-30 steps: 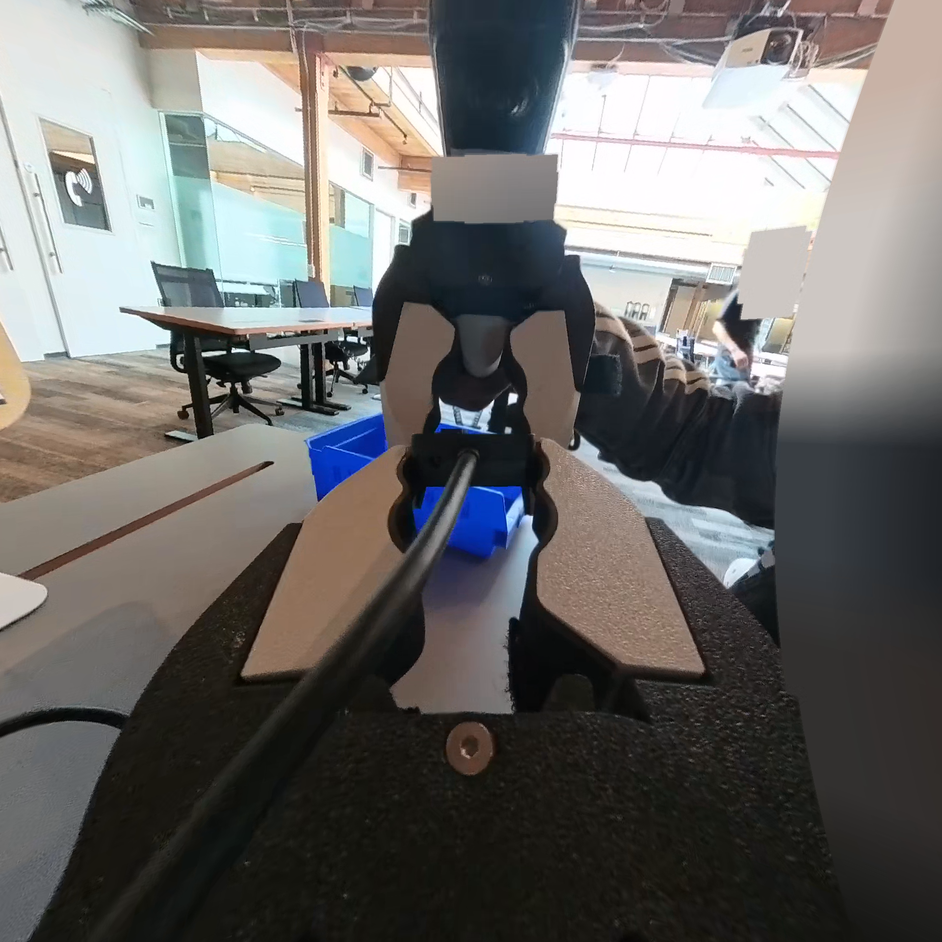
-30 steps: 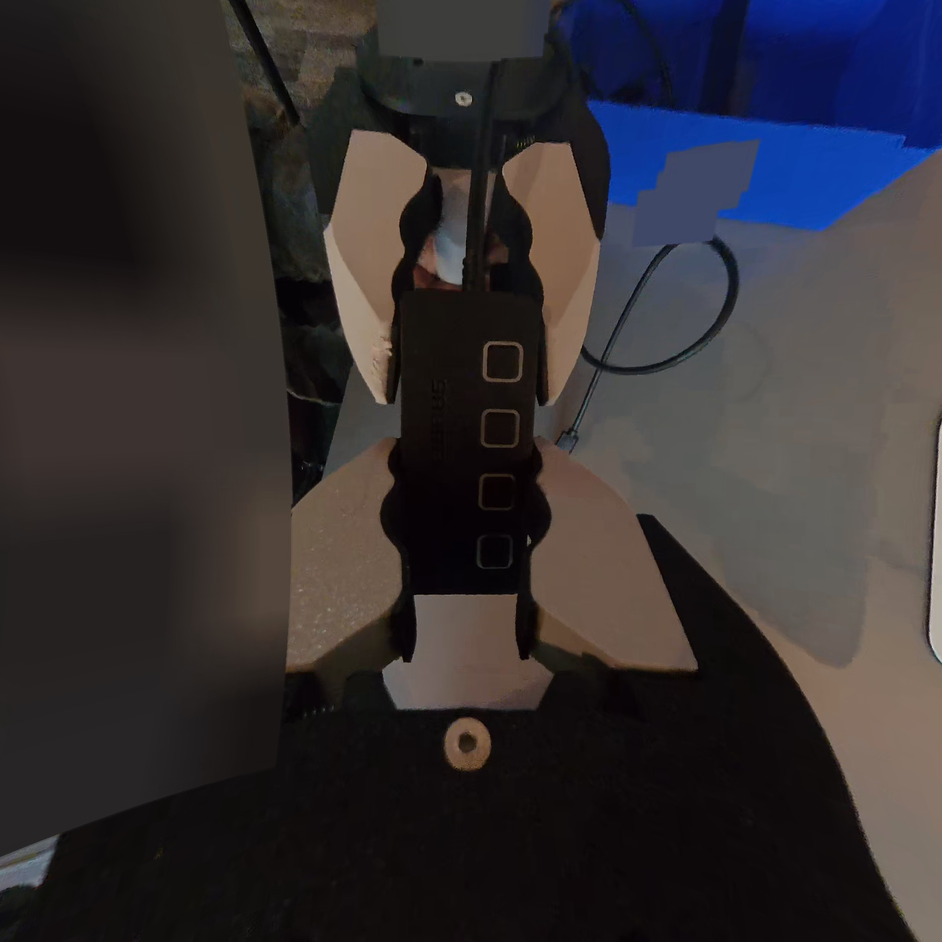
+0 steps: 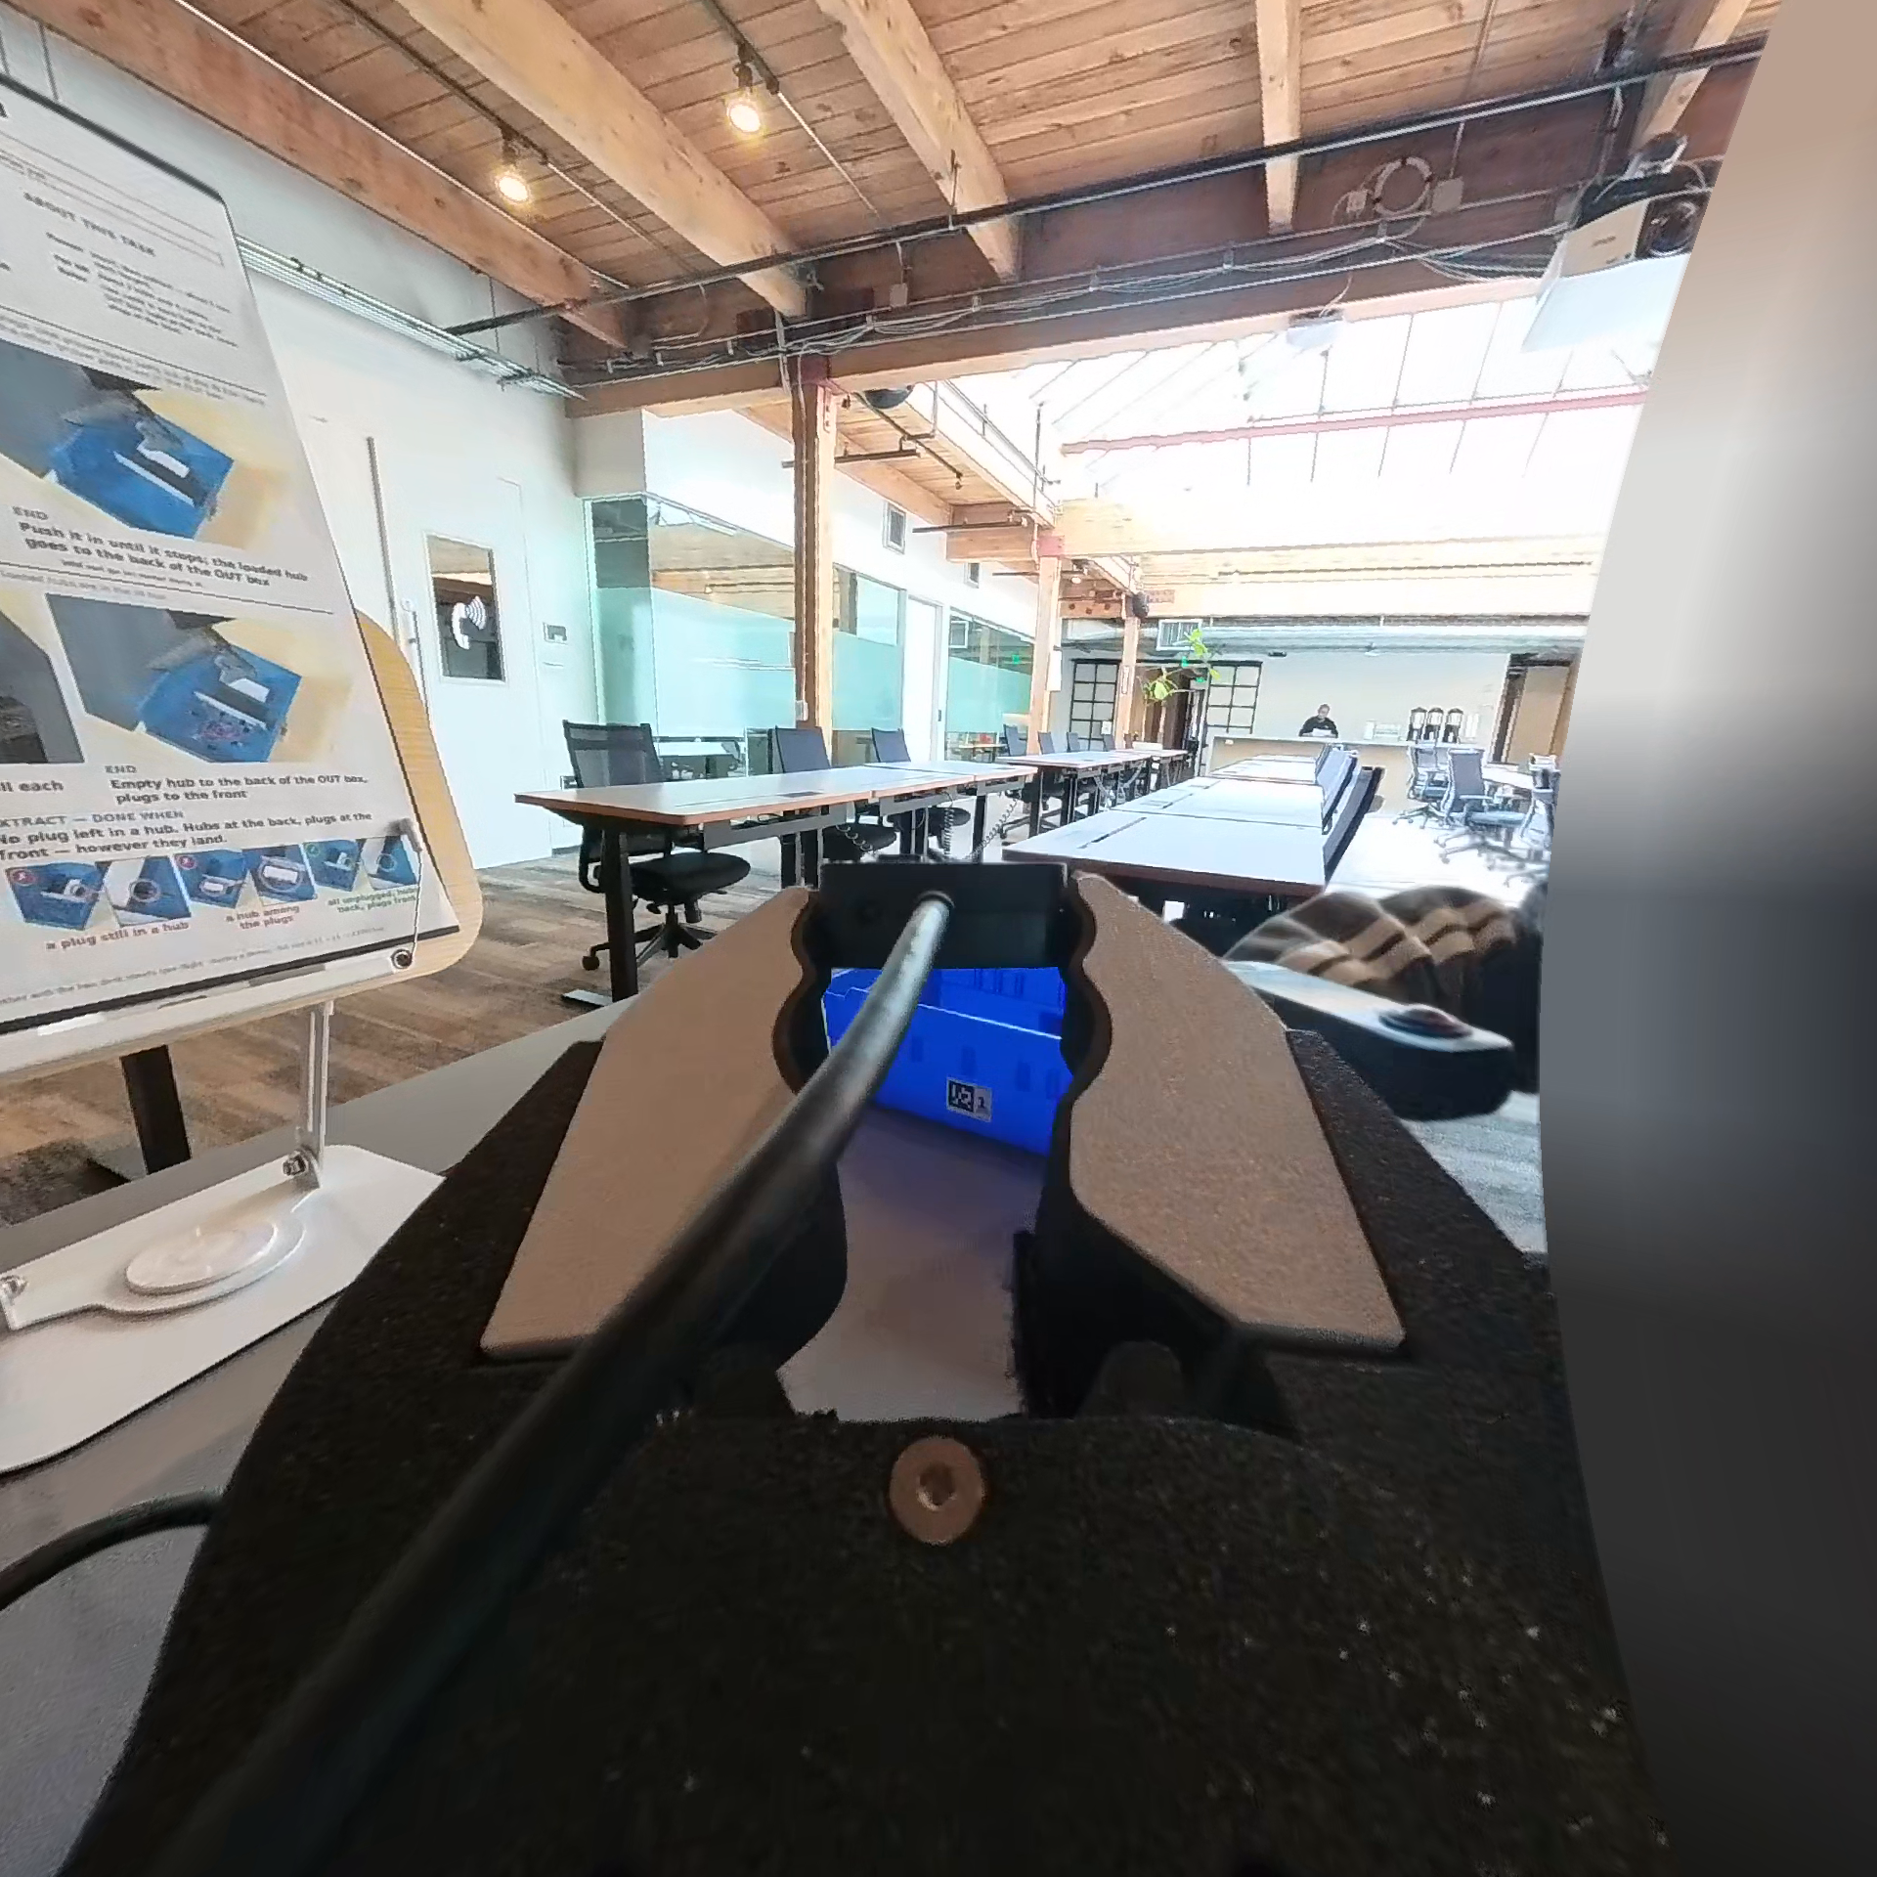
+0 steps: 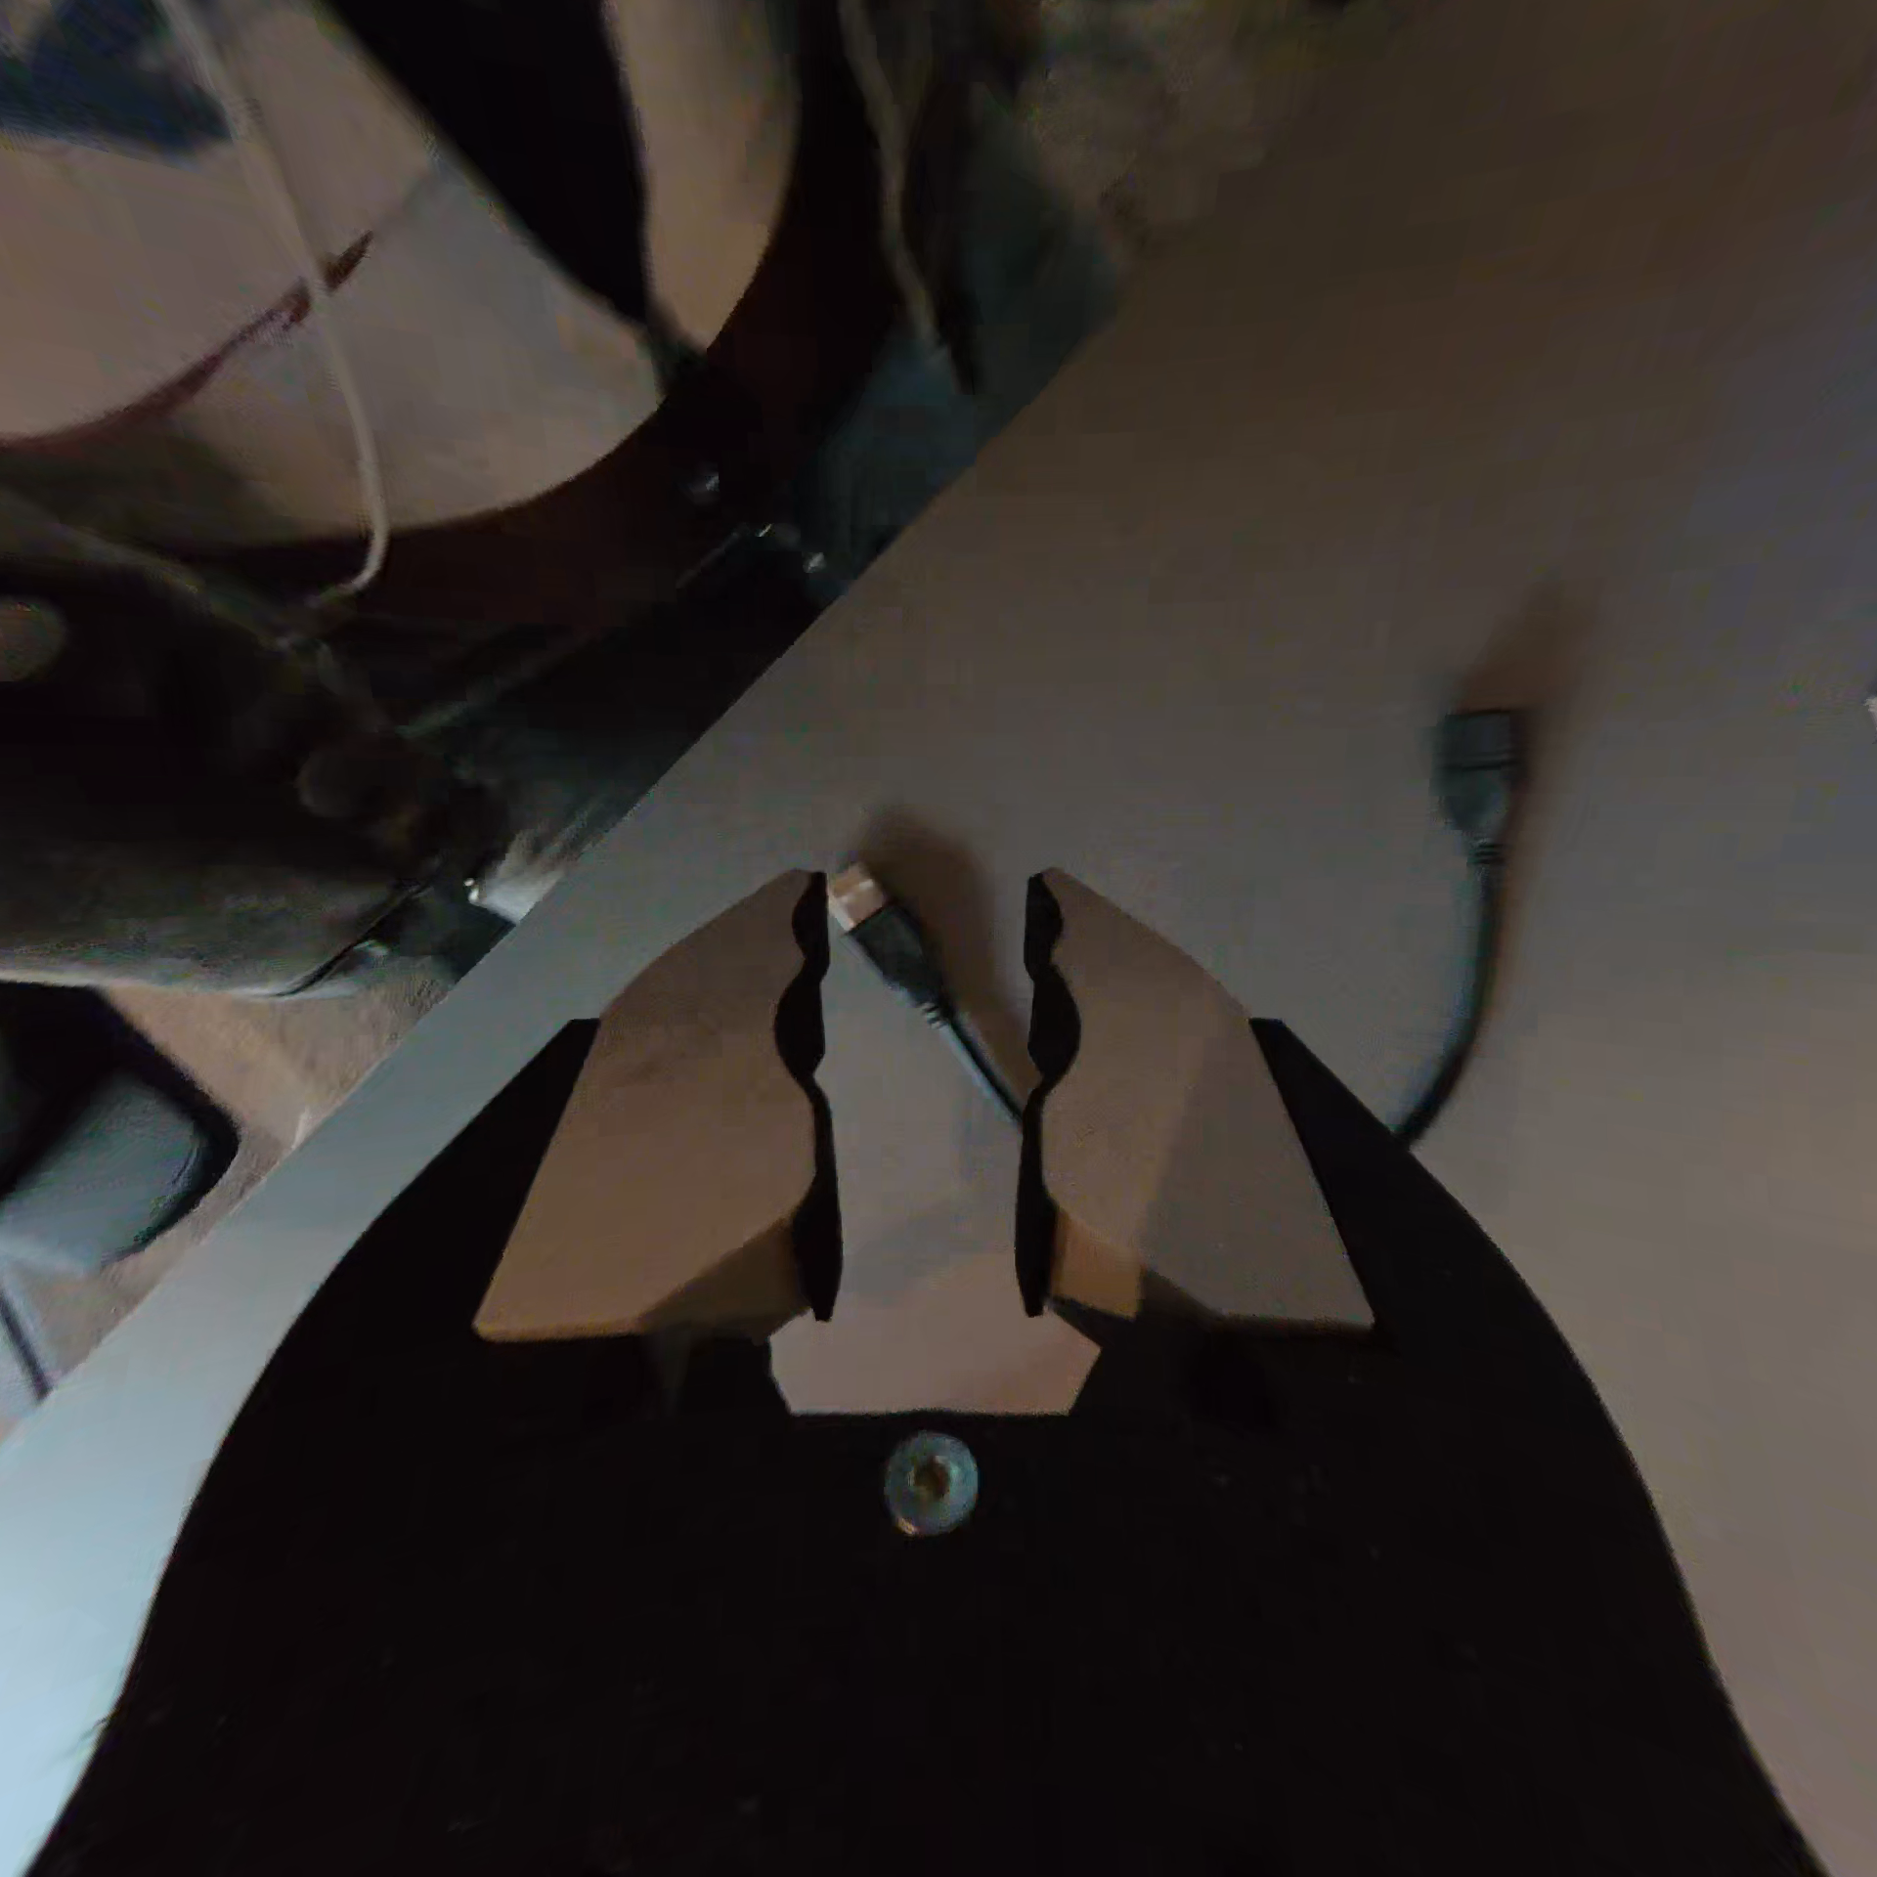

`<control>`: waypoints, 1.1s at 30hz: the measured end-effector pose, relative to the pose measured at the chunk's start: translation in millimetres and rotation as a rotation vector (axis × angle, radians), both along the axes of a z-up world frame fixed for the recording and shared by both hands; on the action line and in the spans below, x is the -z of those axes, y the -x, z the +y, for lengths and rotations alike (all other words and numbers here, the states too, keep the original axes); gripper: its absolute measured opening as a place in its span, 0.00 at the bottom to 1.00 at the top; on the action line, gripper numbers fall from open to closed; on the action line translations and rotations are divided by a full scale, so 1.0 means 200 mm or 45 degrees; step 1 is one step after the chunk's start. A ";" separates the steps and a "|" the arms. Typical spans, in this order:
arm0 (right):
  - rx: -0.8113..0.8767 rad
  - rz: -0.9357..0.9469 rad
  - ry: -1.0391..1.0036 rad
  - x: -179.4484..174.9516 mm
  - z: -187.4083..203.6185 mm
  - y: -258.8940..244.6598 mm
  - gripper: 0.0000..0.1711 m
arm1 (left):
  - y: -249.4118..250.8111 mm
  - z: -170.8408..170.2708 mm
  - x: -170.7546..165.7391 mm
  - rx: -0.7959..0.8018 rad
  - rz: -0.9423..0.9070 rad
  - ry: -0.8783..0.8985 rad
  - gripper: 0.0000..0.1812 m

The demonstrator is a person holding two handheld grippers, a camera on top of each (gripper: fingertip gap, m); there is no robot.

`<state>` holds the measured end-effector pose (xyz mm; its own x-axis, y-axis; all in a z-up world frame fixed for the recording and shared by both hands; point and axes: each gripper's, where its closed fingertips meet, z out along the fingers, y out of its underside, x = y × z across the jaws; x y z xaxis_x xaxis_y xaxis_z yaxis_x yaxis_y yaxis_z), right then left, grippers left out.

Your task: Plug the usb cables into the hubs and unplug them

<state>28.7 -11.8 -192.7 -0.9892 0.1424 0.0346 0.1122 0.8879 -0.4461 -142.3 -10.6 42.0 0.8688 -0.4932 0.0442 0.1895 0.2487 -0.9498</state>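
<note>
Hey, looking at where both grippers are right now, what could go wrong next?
1. The USB plug lies slanted against the left finger of the open right gripper, near the table edge; closing may pinch it askew or nudge it off.
2. The left gripper holds only the hub at its tips, whose cable trails back across the body; a snag could twist it.

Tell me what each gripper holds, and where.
Left gripper: hub, clamped at its cable end. Right gripper: nothing; it is open over a USB plug.
</note>
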 end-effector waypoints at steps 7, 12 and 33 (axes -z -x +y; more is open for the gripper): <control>-0.253 -0.039 -0.210 0.15 0.07 -0.08 0.24 | -0.01 0.00 0.00 -0.002 0.020 0.009 0.24; -0.418 -0.007 -0.290 0.22 0.08 -0.06 0.22 | -0.02 0.00 0.01 0.001 0.030 0.016 0.24; 0.809 0.179 0.801 -0.66 0.29 0.42 0.09 | 0.03 0.04 0.03 -0.005 -0.094 -0.046 0.24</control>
